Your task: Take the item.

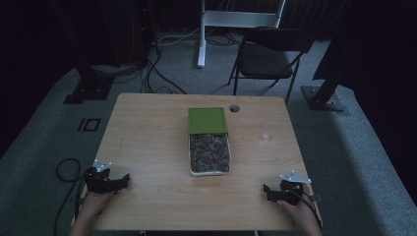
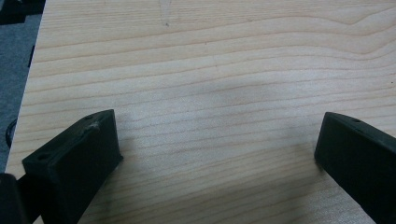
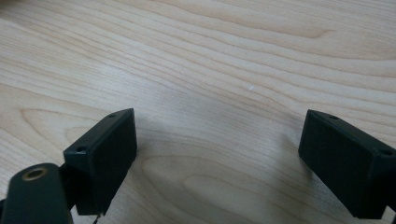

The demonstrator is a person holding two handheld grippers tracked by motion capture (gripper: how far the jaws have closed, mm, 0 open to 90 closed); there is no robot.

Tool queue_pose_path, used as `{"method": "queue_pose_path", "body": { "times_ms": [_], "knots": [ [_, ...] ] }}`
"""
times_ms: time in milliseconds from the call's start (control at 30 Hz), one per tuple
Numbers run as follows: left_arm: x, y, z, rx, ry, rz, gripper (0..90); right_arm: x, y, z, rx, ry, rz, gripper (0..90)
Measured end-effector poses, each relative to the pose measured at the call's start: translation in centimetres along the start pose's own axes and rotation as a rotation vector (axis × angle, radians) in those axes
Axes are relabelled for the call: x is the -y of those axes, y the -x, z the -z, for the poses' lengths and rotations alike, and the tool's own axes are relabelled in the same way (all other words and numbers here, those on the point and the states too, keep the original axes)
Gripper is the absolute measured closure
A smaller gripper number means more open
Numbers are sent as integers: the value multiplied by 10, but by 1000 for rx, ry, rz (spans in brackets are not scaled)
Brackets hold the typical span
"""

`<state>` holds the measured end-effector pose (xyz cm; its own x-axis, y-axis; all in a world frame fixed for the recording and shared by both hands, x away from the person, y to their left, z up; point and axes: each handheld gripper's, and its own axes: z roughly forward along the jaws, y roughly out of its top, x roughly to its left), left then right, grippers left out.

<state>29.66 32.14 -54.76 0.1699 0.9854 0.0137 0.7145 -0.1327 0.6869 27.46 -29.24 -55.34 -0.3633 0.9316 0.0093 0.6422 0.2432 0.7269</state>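
- While both hands rest at the near edge, the worktop (image 1: 147, 142) carries one thing: a box (image 1: 209, 155) at its middle, with bare wood all round it.
- Behind the worktop, beyond the box, a folding chair (image 1: 268, 59) and a white stand (image 1: 204, 29) sit on grey carpet, well apart from the work.
- Box: a white tray full of small dark mixed pieces. Its green lid (image 1: 207, 120) is slid back toward the far edge, so it covers the far end and leaves the near part open.
- Long axis of the box: it runs from near edge to far edge, pointing away from the person, so the long sides face left and right toward the two hands.
- Left tongs (image 1: 110, 182): on the near left corner, well apart from the box, which lies ahead and to their right. Jaws stand wide apart with nothing between them; the left gripper view has plain wood in the gap.
- Right tongs (image 1: 275, 191): on the near right corner, the box ahead and to their left. Jaws likewise spread, holding nothing, plain wood in the gap.
- Nearer hand: the right looks slightly closer to the box, though the difference is small; either could reach it.
- Judgement: the next move is a forward, inward reach, most likely to the lid or tray sides.
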Motion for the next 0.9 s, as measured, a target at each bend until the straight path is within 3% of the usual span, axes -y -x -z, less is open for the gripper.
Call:
{"method": "queue_pose_path", "body": {
  "times_ms": [400, 500, 800, 900],
  "knots": [
    [0, -1, 0, 4, 2, -3, 5, 1, -1, 2, -9, 0, 8, 115],
    [0, -1, 0, 4, 2, -2, 5, 1, -1, 3, -21, 7, -18, 116],
    [1, -1, 1, 8, 1, -7, 5, -6, 1, 9, -10, 19, -35, 137],
    [1, -1, 1, 8, 0, -7, 5, -9, 0, 12, -4, 20, -19, 135]
  ]
}}
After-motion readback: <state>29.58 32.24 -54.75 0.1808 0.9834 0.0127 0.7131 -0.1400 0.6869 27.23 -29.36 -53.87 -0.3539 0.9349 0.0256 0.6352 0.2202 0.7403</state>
